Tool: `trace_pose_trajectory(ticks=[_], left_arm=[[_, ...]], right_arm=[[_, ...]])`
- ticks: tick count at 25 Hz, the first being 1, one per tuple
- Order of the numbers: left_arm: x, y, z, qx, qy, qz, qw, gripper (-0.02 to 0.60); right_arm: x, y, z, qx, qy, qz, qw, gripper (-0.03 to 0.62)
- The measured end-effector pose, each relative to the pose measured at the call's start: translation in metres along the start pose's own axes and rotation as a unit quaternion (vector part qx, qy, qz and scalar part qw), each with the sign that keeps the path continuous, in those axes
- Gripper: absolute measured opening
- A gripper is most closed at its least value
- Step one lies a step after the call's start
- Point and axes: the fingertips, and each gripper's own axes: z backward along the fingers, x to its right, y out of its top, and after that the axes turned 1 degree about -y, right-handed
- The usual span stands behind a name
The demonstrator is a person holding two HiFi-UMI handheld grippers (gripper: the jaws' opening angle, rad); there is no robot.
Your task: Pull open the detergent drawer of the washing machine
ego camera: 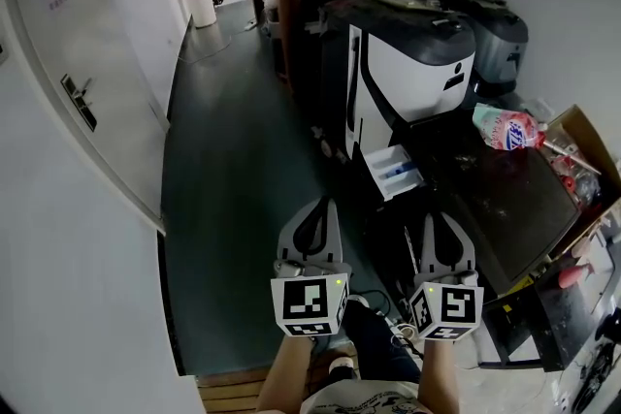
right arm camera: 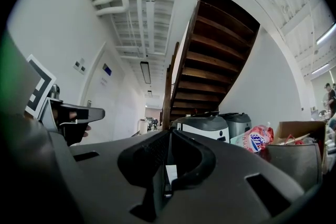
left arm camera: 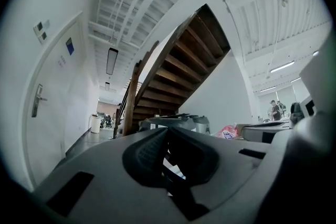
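Observation:
The washing machine (ego camera: 408,73), white-fronted with a grey top, stands under the wooden stairs. Its white detergent drawer (ego camera: 393,172) sticks out of the lower front, pulled open, with blue marks inside. Both grippers hover side by side, nearer to me than the drawer and clear of it. My left gripper (ego camera: 325,202) is shut and holds nothing, its jaws meeting at the tip (left arm camera: 167,131). My right gripper (ego camera: 439,216) is shut and empty too (right arm camera: 169,134). Both gripper views look level at the machine (right arm camera: 205,126) from a short way off.
A second grey machine (ego camera: 500,34) stands behind the first. A pink detergent bag (ego camera: 509,126) lies on a black table (ego camera: 505,199) to the right, beside a cardboard box (ego camera: 587,145). A white wall with a door (ego camera: 78,102) runs along the left of the dark floor.

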Motion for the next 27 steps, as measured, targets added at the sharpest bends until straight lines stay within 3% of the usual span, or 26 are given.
trace_pose_trajectory(ticks=[27], left_arm=[[0.008,-0.005,-0.002,-0.006,0.008,-0.015,0.9998,0.014]], right_arm=[[0.008,0.001,0.003,0.008,-0.001,-0.003,1.000,0.034]])
